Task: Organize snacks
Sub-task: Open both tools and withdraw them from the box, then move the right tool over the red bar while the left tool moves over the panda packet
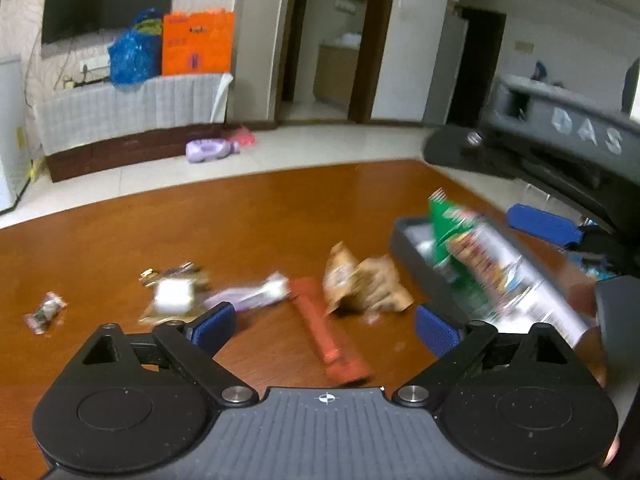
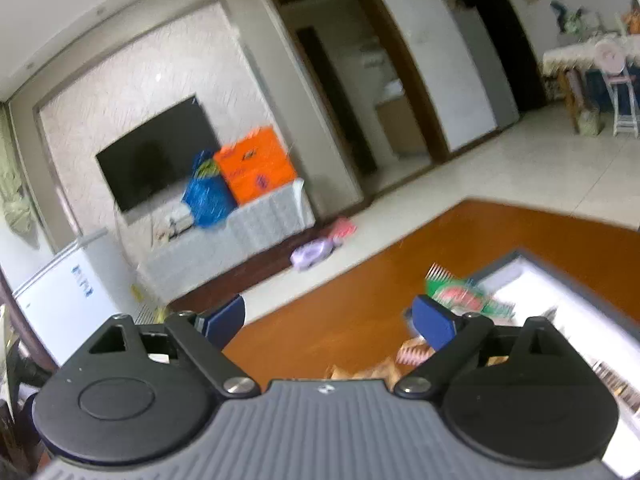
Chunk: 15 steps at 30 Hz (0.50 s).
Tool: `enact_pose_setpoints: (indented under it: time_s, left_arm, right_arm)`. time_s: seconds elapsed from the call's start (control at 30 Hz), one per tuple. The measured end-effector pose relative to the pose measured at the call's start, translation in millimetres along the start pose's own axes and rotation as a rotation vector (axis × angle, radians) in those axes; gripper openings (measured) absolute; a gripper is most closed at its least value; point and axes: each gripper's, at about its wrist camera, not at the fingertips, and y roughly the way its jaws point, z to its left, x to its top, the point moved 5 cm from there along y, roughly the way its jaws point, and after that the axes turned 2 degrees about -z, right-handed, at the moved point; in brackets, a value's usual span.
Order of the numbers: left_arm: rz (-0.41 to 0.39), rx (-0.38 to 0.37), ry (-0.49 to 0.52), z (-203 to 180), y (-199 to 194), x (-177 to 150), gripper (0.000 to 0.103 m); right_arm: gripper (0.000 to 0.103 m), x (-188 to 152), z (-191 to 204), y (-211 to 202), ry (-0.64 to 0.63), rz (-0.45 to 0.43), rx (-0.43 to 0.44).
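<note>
Fingers spread wide and empty on the left gripper [image 1: 322, 328], hovering low over the bench [image 1: 160, 224]; the right gripper [image 2: 330, 316] is just as released, nothing between its pads, tipped up toward the room.

Closest to the left fingers lies a red bar [image 1: 326, 332], loose on the wood. Just past it sit a tan crumpled packet [image 1: 360, 284], a pale purple wrapper [image 1: 256, 292], a white-and-brown packet [image 1: 172, 294] and, off alone at the left, a small candy [image 1: 44, 312].

Further right, a grey tray [image 1: 416, 256] already holds a green bag [image 1: 452, 240] and at least one printed pack. So, by the look of it, sorting is partly done, with five pieces left outside.

Motion blur smears every label. The tray's far end is cut off by the right gripper, and its contents cannot be counted.
</note>
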Motion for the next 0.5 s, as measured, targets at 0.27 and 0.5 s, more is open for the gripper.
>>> enact_pose_setpoints:
  time_s: [0.27, 0.5]
  left_arm:
    - [0.088, 0.247, -0.043, 82, 11, -4, 0.102]
    - [0.002, 0.389, -0.009, 123, 11, 7, 0.102]
  right_arm:
    - [0.092, -62, -1, 44, -0.140, 0.234, -0.027]
    - [0.092, -82, 9, 66, -0.215, 0.282, 0.012]
